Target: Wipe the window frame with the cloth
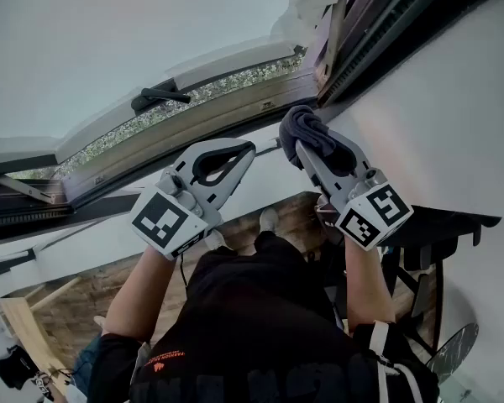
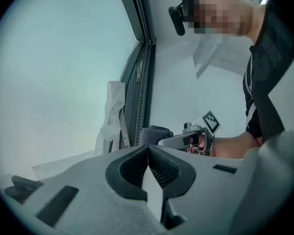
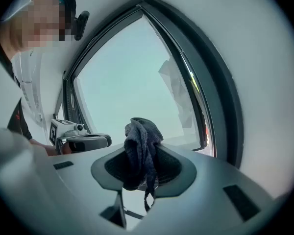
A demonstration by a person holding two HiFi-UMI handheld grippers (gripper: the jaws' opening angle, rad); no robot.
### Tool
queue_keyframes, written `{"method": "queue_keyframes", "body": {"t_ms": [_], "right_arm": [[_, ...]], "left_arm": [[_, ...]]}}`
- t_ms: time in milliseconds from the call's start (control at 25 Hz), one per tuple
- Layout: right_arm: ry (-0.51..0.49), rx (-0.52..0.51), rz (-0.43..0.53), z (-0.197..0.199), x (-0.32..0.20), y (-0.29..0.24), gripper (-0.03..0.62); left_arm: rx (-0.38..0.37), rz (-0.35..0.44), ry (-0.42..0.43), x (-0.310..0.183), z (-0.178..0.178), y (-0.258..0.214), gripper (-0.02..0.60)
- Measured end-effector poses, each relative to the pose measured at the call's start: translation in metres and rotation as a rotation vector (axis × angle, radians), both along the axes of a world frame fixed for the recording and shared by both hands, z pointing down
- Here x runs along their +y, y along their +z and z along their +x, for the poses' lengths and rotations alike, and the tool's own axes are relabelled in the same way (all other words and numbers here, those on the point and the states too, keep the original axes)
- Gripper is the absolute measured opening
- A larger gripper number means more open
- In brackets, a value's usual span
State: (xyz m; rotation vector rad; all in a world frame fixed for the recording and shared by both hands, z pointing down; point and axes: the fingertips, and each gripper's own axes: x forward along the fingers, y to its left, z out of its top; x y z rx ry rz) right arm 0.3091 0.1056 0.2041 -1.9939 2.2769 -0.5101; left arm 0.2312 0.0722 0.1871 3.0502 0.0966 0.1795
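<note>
1. Jaws of the right gripper (image 1: 304, 145) are clamped on a dark cloth (image 1: 317, 137), whose wad stands proud of the tips. Jaws of the left gripper (image 1: 245, 151) are pressed together on nothing.
2. The cloth is held up just beside the window frame (image 1: 193, 128), near the corner where the long bar meets the side piece. No view shows whether it touches.
3. The step in hand looks like the start of the wipe. It would go best with the soft wad, not the hard tips, pressed flat on the bar and drawn along its length in one steady pass. The grip should be firm enough that friction does not tug the cloth free, and the pass should steer round the black handle (image 1: 160, 97).
4. The cloth's long axis runs along the jaws. Its bunched head points forward at the pane and frame, and a loose tail hangs back and down between the jaws.
5. The left gripper hangs near the right one, aimed at the same bar.
</note>
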Motion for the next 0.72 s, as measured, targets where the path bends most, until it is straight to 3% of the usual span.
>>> {"method": "queue_keyframes", "body": {"t_ms": [120,240,480,720], "right_arm": [[-0.002,-0.001,0.002,0.001,-0.001,0.000,0.114],[0.008,0.012,0.004,0.003,0.000,0.000,0.114],[0.146,0.114,-0.061,0.035,0.004,0.016,0.117],[0.199,0.102,-0.101,0.060,0.006,0.037,0.117]], "left_arm": [[0.024,-0.003,0.018,0.003,0.002,-0.001,0.021],[0.000,-0.031,0.011,0.005,0.004,0.000,0.020],[-0.023,-0.041,0.020,0.007,0.015,0.014,0.021],[-0.039,-0.061,0.025,0.007,0.026,0.030,0.020]]}}
